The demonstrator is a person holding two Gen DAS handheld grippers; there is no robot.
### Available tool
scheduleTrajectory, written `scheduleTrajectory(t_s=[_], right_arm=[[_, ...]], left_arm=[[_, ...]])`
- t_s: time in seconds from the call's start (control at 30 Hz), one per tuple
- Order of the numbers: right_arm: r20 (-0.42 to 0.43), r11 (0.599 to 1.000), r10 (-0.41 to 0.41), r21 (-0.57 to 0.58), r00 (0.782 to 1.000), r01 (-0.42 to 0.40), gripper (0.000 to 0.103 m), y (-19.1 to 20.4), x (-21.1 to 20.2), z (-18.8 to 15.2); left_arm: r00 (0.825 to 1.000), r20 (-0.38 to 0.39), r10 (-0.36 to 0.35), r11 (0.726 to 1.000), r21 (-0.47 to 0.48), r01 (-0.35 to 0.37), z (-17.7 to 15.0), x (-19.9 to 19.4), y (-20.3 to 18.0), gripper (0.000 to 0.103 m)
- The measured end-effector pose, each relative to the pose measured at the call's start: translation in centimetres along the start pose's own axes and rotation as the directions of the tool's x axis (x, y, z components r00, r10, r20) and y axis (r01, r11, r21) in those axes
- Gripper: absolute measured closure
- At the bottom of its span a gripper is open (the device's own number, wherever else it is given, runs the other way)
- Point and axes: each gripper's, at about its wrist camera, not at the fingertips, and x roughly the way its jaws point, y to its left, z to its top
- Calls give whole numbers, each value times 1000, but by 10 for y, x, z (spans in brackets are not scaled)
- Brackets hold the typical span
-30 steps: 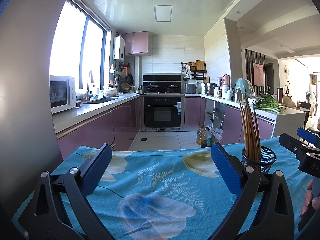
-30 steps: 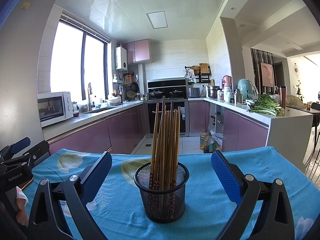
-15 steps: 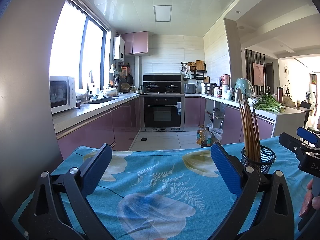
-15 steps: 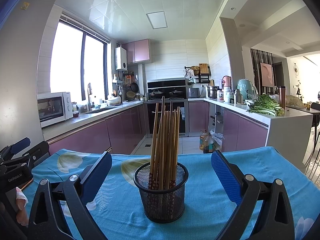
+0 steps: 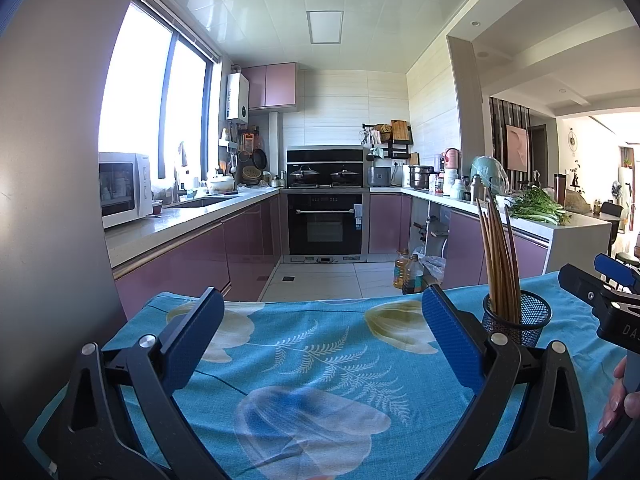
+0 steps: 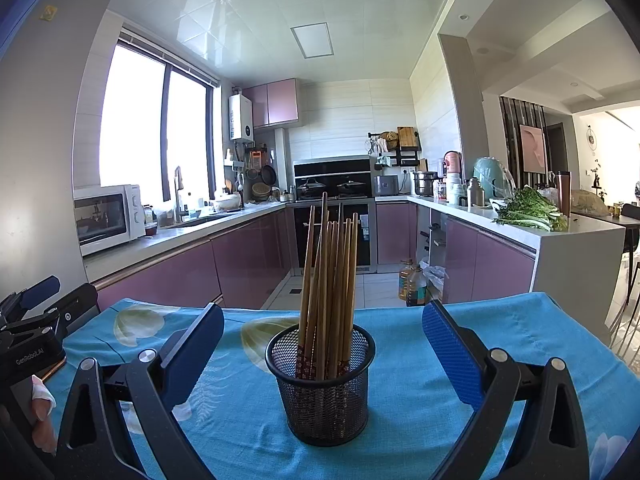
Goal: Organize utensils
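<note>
My right claw (image 6: 322,354) and left claw (image 5: 318,334) both stand spread wide, gripping nothing. The brown wooden chopsticks (image 6: 328,276) stand bundled upright in the black wire-mesh cup (image 6: 320,396), dead ahead between my right fingers, and off beyond my left claw's right finger. That fits either sorting finished or chopsticks awaiting removal; I can't judge which.

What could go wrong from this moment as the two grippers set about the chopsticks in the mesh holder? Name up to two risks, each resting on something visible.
1. The chopsticks stand tall and lean in a small mesh holder; a sideways nudge from the open right gripper might tip it.
2. The holder sits on a loose-looking blue cloth; dragging could bunch the cloth and topple it.
</note>
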Motion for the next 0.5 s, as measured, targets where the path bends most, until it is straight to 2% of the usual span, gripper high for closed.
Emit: scheduleTrajectory(t_s=[0.5], right_arm=[[3,1000,-1,2,1000,1,7,-2,1,-1]], left_arm=[[1000,2,3,1000,3,-3,0,0,-1,6]])
